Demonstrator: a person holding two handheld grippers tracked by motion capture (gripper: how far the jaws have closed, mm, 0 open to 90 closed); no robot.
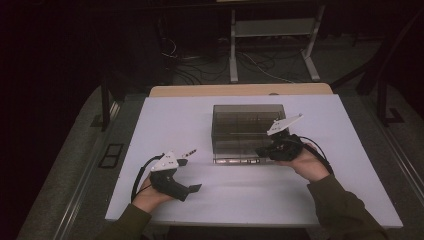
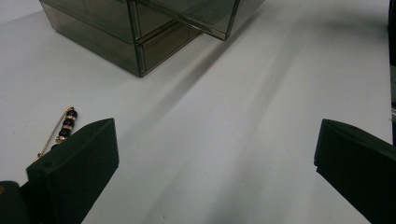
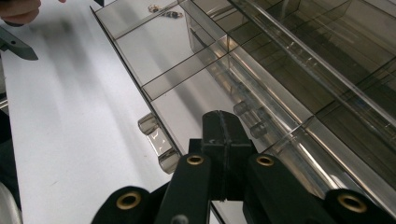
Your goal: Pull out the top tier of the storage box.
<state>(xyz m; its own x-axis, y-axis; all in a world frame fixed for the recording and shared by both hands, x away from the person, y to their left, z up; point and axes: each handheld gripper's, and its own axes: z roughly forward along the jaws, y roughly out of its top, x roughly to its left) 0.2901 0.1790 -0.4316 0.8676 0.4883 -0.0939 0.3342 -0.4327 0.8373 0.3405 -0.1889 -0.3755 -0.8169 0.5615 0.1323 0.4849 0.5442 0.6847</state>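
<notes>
A smoky clear drawer box (image 1: pixel 247 125) stands at the middle of the white table (image 1: pixel 150 120). Its lowest drawer (image 3: pixel 187 70) is pulled out a little, showing divided compartments and a clear handle (image 3: pixel 156 142). My right gripper (image 1: pixel 261 150) is shut, its jaws pressed together over the drawer's front edge (image 3: pixel 224 128), just right of the handle, with nothing seen between them. A gold pin with black beads (image 1: pixel 189 151) lies on the table left of the box. My left gripper (image 1: pixel 189 175) is open beside the pin (image 2: pixel 65 128), which lies outside its left finger (image 2: pixel 79 163).
A small piece of jewellery (image 3: pixel 166 11) lies in the drawer's far compartment. A wooden strip (image 1: pixel 240 90) runs behind the table's white top. Beyond it are a metal stand (image 1: pixel 272 45) and loose cables (image 1: pixel 200 65) on the dark floor.
</notes>
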